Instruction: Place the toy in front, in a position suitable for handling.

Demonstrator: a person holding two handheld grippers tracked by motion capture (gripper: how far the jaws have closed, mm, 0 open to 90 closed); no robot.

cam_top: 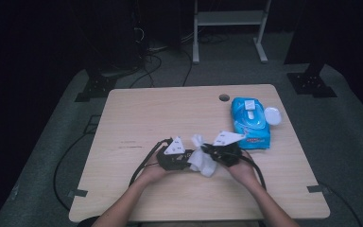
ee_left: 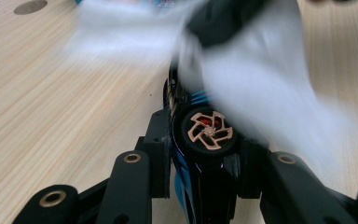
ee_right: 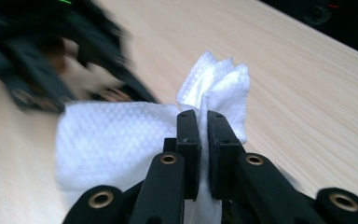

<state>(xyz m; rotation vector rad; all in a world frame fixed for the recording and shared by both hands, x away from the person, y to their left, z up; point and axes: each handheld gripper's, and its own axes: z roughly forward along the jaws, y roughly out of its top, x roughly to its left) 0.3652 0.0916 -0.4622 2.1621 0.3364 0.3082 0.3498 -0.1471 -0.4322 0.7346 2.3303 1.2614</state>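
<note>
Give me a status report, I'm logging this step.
Left gripper shut on toy car. Right gripper shut on white wipe, wipe against the car. Wipes pack off to the side, nothing in the way.

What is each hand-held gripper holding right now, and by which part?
Left hand-held gripper clamps a toy car by its sides, near a wheel. Right hand-held gripper pinches a white wipe at a bunched-up fold.
</note>
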